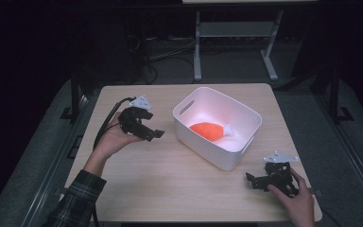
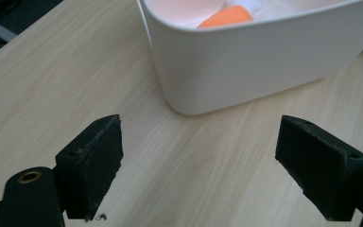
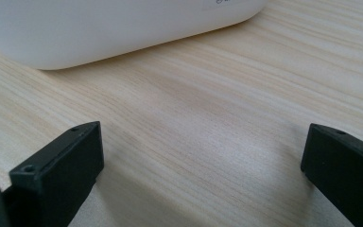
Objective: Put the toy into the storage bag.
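High view: a light wooden table (image 1: 170,184) carries a white plastic tub with rounded corners and a slot handle (image 1: 216,126), set toward the far right part of the tabletop. Inside the tub lies an orange soft toy with a white tip (image 1: 210,130), resting on the tub floor with its white end toward the right.

The left gripper (image 1: 152,134) is held in the person's left hand (image 1: 113,139) above the table, just left of the tub and apart from it. Its jaws point toward the tub's near-left wall. A black cable trails from it back over the table edge, and a grey three-cornered plate (image 1: 141,101) sits on its top. A plaid sleeve (image 1: 78,201) covers the left forearm.

The right gripper (image 1: 251,180) is held in the person's right hand (image 1: 295,201) low over the near right corner of the table, near the tub's near corner but not touching it. Its jaws point left across the tabletop.

Left gripper view: the two black jaws stand wide apart with nothing between them except bare wood. The tub wall (image 2: 264,61) rises ahead, and the orange toy (image 2: 227,16) shows over the rim.

Right gripper view: the two black jaws stand wide apart, holding nothing, with bare wood grain between them. The lower wall of the tub (image 3: 113,28) crosses the top of the view, resting on the table (image 3: 208,132).
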A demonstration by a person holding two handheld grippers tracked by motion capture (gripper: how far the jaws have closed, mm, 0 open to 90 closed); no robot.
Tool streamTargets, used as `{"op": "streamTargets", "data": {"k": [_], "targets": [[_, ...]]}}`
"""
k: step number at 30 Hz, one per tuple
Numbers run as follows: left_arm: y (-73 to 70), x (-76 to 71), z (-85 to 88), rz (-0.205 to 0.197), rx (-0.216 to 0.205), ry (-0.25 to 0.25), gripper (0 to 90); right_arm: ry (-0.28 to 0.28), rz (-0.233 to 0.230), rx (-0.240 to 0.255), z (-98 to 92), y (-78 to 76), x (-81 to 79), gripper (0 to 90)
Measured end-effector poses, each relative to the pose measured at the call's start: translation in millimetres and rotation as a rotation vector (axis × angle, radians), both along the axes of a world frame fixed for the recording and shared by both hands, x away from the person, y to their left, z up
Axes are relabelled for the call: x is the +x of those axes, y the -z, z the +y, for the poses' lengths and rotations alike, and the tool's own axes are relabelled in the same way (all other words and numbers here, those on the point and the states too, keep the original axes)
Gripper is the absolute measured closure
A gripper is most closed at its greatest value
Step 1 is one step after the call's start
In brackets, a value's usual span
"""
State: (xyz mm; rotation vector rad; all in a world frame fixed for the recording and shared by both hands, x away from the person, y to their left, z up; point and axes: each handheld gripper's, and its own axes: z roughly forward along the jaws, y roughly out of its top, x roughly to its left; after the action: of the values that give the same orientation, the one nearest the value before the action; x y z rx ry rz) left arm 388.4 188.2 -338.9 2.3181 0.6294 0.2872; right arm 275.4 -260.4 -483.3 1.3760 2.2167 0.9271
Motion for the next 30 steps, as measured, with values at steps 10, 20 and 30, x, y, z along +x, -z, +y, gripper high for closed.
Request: {"op": "streamTargets", "data": {"k": [10, 20, 30], "targets": [[21.1, -18.6, 20.8, 0.001, -0.025, -0.042, 15.0, 0.000, 0.000, -0.001, 0.0, 0.0, 0.0, 0.0], [36.8, -36.4, 36.6, -0.009, -0.031, -0.083, 15.0, 0.000, 0.000, 0.000, 0.0, 0.0, 0.0, 0.0], [56.7, -52.9, 46.5, -0.007, -0.043, -0.114, 15.0, 0.000, 0.000, 0.000, 0.0, 0.0, 0.0, 0.0]]}}
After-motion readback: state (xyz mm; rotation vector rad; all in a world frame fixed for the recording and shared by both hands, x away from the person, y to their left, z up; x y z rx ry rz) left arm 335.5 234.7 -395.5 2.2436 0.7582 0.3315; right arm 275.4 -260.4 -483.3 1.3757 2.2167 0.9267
